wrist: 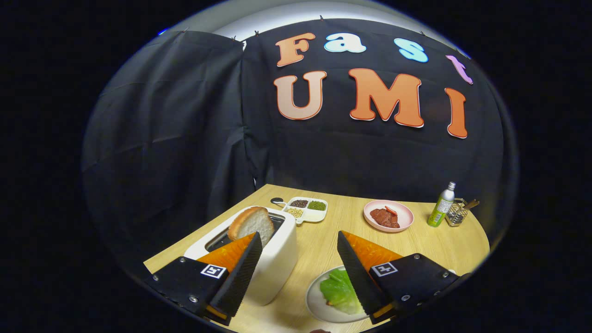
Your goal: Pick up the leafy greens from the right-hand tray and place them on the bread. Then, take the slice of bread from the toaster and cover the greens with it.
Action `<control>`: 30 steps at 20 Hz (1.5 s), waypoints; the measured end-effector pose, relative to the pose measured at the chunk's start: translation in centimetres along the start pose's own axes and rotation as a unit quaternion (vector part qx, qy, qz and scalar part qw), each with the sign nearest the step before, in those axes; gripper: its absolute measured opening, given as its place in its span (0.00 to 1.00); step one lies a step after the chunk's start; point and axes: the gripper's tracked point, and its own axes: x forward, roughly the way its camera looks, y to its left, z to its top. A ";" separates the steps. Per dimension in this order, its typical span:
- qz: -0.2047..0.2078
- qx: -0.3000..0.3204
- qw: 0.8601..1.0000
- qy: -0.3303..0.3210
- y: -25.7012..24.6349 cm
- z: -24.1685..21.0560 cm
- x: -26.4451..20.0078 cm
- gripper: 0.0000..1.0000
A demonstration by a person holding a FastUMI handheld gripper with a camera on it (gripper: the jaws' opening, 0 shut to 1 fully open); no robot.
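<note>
My gripper point(299, 241) is open, fingers spread wide with nothing between them, raised above the wooden table. A white toaster point(277, 259) stands under and just behind the left finger, with a slice of bread point(252, 223) sticking up out of its slot, close beside that fingertip point(252, 252). Below the right finger point(351, 263) lies a white plate point(317, 303) carrying green leafy lettuce point(340, 291); something reddish peeks from under the leaves. The right finger hides part of the plate.
Beyond the fingers, a white divided tray point(307, 209) holds beans and seeds. A pink plate point(388, 215) with red meat slices sits further right, then a green bottle point(441, 206) and a wire holder point(458, 212). Table edge curves at the right.
</note>
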 end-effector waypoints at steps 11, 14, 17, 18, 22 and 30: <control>0.000 0.012 1.000 0.006 5.4 0.8 4.0 0.98; -0.014 0.005 1.000 0.024 5.2 -0.5 5.4 0.98; -0.023 0.003 0.999 0.037 4.9 -1.5 6.3 0.93; -0.026 0.000 0.999 0.040 4.7 -1.7 6.4 0.86; -0.026 0.002 0.998 0.061 4.7 -2.9 6.9 0.46; -0.010 0.011 0.999 0.048 5.5 -1.2 6.4 0.11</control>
